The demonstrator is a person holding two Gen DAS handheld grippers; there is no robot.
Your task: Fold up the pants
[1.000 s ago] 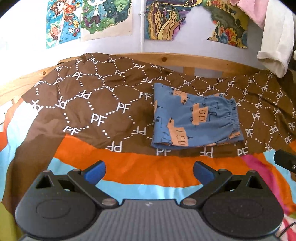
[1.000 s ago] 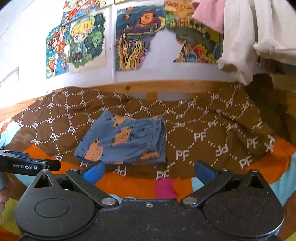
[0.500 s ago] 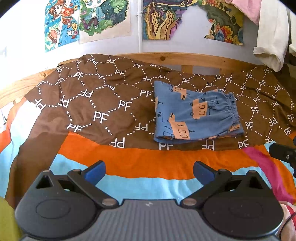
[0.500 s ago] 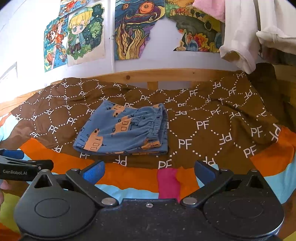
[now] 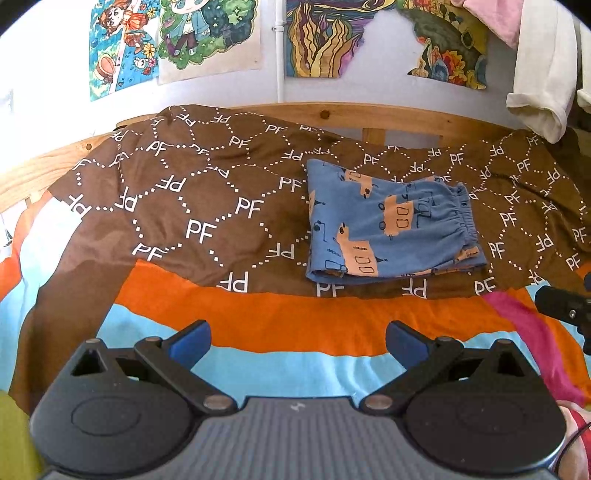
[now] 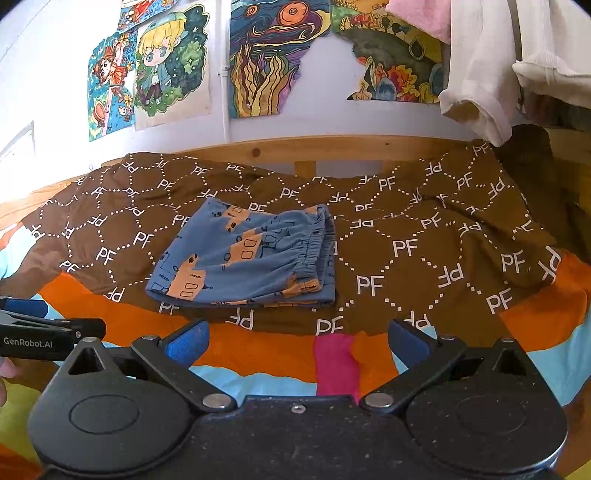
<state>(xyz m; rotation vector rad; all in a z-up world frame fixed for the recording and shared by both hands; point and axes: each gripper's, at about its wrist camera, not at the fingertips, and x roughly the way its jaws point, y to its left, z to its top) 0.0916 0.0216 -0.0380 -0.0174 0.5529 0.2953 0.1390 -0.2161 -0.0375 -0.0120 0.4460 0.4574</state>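
Right tongs (image 5: 565, 310) cut off at edge.

A brown blanket (image 5: 207, 206) printed with white dotted hexagons and "PF" letters is spread over the far half of the bed, a little rumpled along its back edge. Under it, nearer me, lies a bright sheet (image 5: 280, 325) in bands of orange and light blue, with a pink patch (image 6: 337, 363) showing in the right wrist view. A pale wooden bed rail (image 6: 332, 146) runs along the wall. Above it hang colourful drawings: two cartoon-figure posters (image 6: 171, 70) on the left and a swirly painted picture (image 6: 275, 51) beside them. At the upper right, a cream garment (image 6: 476, 74) and a pink cloth (image 6: 421, 16) hang down.
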